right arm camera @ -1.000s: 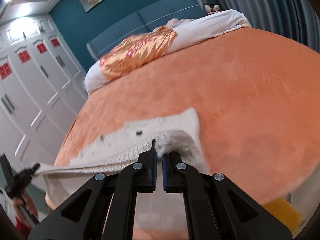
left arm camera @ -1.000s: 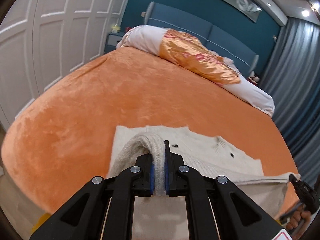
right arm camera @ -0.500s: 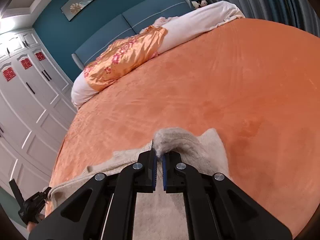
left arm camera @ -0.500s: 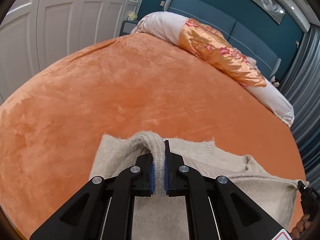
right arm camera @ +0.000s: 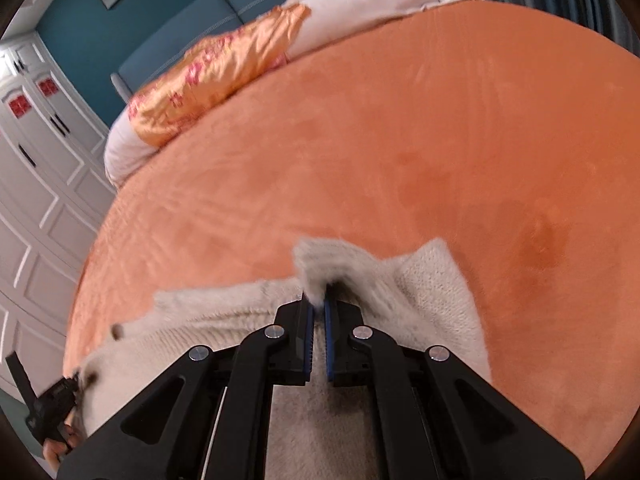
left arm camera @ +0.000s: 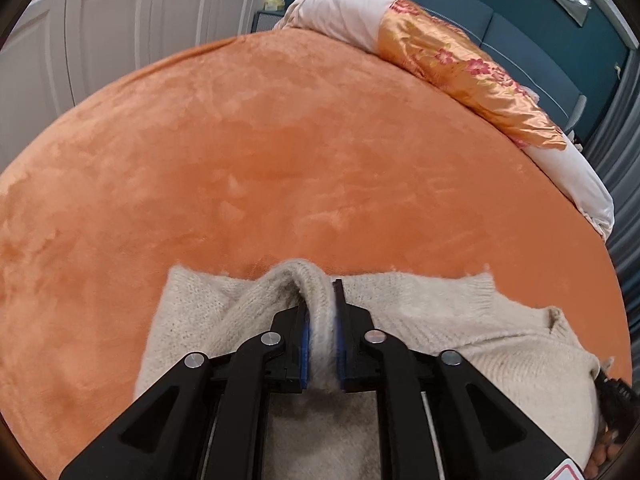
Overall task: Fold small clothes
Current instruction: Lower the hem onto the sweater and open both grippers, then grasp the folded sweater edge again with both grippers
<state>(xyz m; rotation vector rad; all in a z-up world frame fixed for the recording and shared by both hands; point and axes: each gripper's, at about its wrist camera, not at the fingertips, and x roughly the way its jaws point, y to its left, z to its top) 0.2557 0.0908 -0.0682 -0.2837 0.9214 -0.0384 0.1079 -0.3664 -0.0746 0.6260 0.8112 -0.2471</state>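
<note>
An orange bedspread (left arm camera: 280, 152) covers the bed; at its near edge lies the cream knit sweater (left arm camera: 460, 320). The left gripper (left arm camera: 320, 316) clamps a raised fold between its fingers; the right gripper (right arm camera: 318, 308) pinches another.

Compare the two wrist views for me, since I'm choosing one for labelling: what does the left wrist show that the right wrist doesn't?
Only the left wrist view shows the nightstand beside the bed and the left tongs clamped on a ribbed fold. Only the right wrist view shows the red wardrobe decals and the right tongs pinching a blurred corner. Both show the cream sweater on the orange blanket, the floral quilt and the blue headboard.
</note>
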